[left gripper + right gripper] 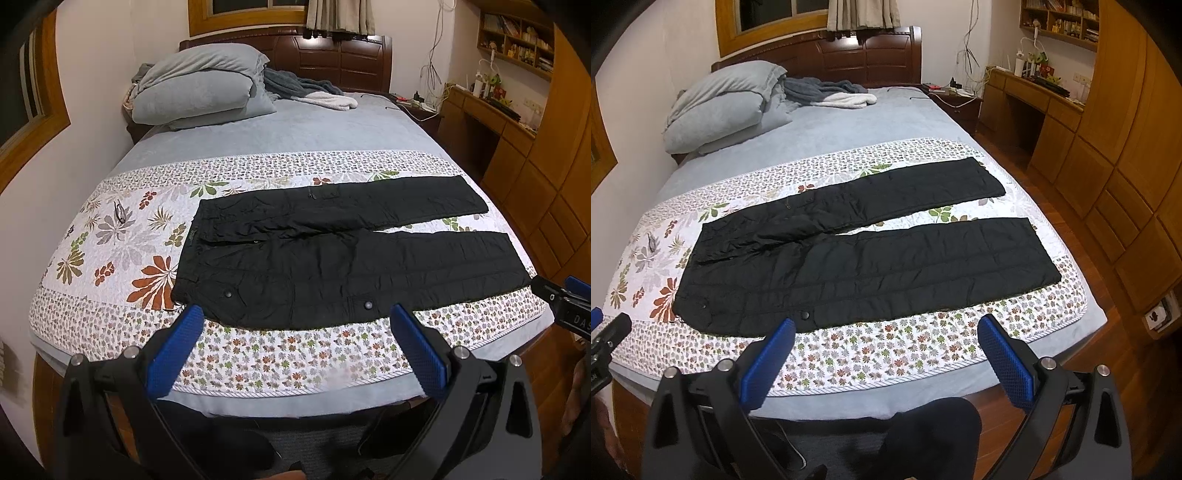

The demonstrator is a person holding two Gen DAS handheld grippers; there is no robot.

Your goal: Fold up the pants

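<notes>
Black padded pants (332,254) lie flat across the floral quilt (122,240) at the foot of the bed, waistband to the left, both legs spread out to the right with a narrow gap between them. They also show in the right wrist view (857,266). My left gripper (295,317) is open and empty, held just short of the near edge of the pants by the hip. My right gripper (886,328) is open and empty, held near the near leg's edge. The right gripper's body shows at the right edge of the left wrist view (565,302).
A folded grey duvet (199,88) and grey and white clothes (314,94) lie at the head of the bed. Eyeglasses (120,212) lie on the quilt left of the pants. A wooden desk and cabinets (1108,155) stand to the right.
</notes>
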